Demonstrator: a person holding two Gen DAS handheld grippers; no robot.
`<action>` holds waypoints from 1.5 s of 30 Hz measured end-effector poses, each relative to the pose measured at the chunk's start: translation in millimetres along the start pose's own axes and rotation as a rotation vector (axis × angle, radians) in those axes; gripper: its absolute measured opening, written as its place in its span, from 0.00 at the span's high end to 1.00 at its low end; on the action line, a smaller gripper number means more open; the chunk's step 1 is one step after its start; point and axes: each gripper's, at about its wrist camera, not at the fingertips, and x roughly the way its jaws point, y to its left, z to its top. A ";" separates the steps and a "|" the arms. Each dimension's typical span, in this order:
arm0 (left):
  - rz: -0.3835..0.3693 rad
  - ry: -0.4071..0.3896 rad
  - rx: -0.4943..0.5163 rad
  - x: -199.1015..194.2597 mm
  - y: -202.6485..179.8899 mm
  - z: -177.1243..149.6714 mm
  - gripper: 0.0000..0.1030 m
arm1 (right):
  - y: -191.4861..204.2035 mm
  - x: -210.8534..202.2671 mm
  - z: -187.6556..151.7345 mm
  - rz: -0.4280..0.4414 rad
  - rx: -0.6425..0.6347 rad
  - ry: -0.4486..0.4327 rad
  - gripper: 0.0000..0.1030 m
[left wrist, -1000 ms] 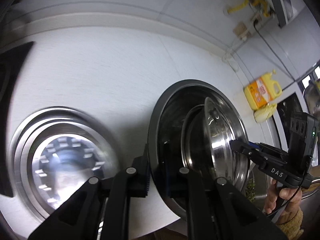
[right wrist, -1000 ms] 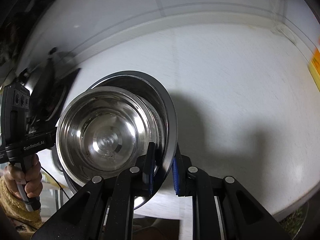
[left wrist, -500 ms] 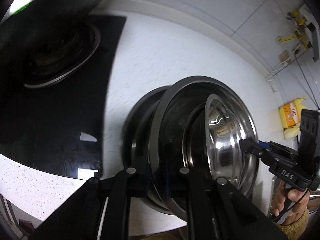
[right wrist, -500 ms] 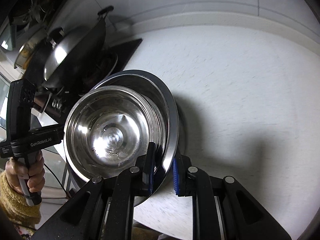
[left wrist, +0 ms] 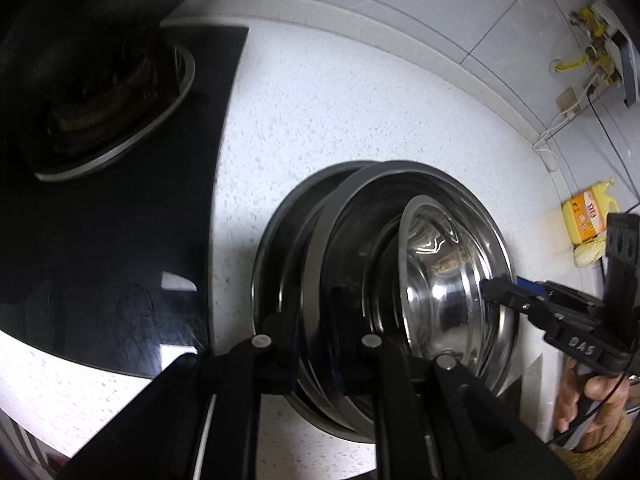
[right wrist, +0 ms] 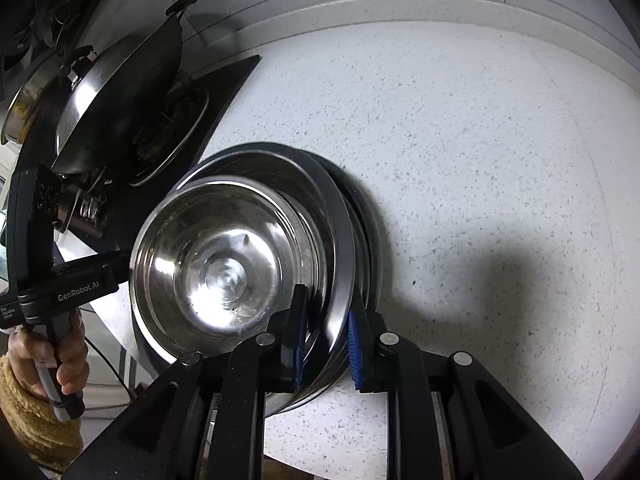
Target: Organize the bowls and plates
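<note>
A stack of steel dishes is held between both grippers above the white speckled counter (right wrist: 460, 152). A small shiny bowl (right wrist: 216, 268) nests in a wide steel plate (right wrist: 340, 248); both also show in the left wrist view, bowl (left wrist: 444, 292), plate (left wrist: 320, 288). A darker plate (left wrist: 272, 264) lies under the stack, against the counter. My left gripper (left wrist: 316, 344) is shut on the plate's rim on one side. My right gripper (right wrist: 324, 340) is shut on the opposite rim, and shows in the left wrist view (left wrist: 504, 292).
A black glass hob (left wrist: 100, 240) with a burner lies left of the stack. A wok and lid (right wrist: 116, 96) sit on it. A yellow detergent bottle (left wrist: 584, 216) stands at the far right by the tiled wall. The counter's front edge runs close below.
Both grippers have carried the stack leftward toward the hob, and it now sits over a darker plate beside the hob. The grips are unchanged.
</note>
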 end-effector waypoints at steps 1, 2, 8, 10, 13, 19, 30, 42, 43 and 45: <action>0.015 -0.013 0.009 -5.4 -2.6 0.2 0.75 | 0.6 -2.5 -0.7 0.001 -0.001 -0.010 0.79; 0.030 -0.031 0.018 -8.1 -3.2 -0.1 0.73 | 1.7 -4.8 -0.7 -0.004 -0.001 -0.018 0.76; 0.054 -0.113 0.030 -28.7 -1.6 -0.6 0.71 | 12.6 -16.5 -3.0 -0.063 -0.021 -0.068 0.66; 0.058 -0.138 0.040 -36.5 -1.6 -2.4 0.71 | 14.6 -21.6 -5.1 -0.085 -0.022 -0.090 0.64; 0.069 -0.178 0.072 -52.2 -6.1 -6.9 0.71 | 16.4 -32.2 -7.4 -0.104 -0.011 -0.131 0.61; 0.101 -0.265 0.134 -82.8 -24.4 -17.8 0.71 | 29.9 -62.4 -18.6 -0.184 -0.013 -0.241 0.47; 0.149 -0.368 0.159 -127.1 -62.6 -68.7 0.71 | 48.3 -108.6 -56.0 -0.287 -0.089 -0.374 0.21; 0.169 -0.356 0.185 -153.1 -114.0 -140.2 0.71 | 17.9 -150.8 -122.7 -0.234 -0.030 -0.424 0.01; 0.166 -0.356 0.194 -155.3 -117.5 -143.1 0.71 | 16.3 -152.7 -127.2 -0.219 -0.018 -0.419 0.01; 0.142 -0.345 0.225 -158.5 -126.3 -149.3 0.71 | 13.6 -156.8 -133.8 -0.216 0.001 -0.423 0.01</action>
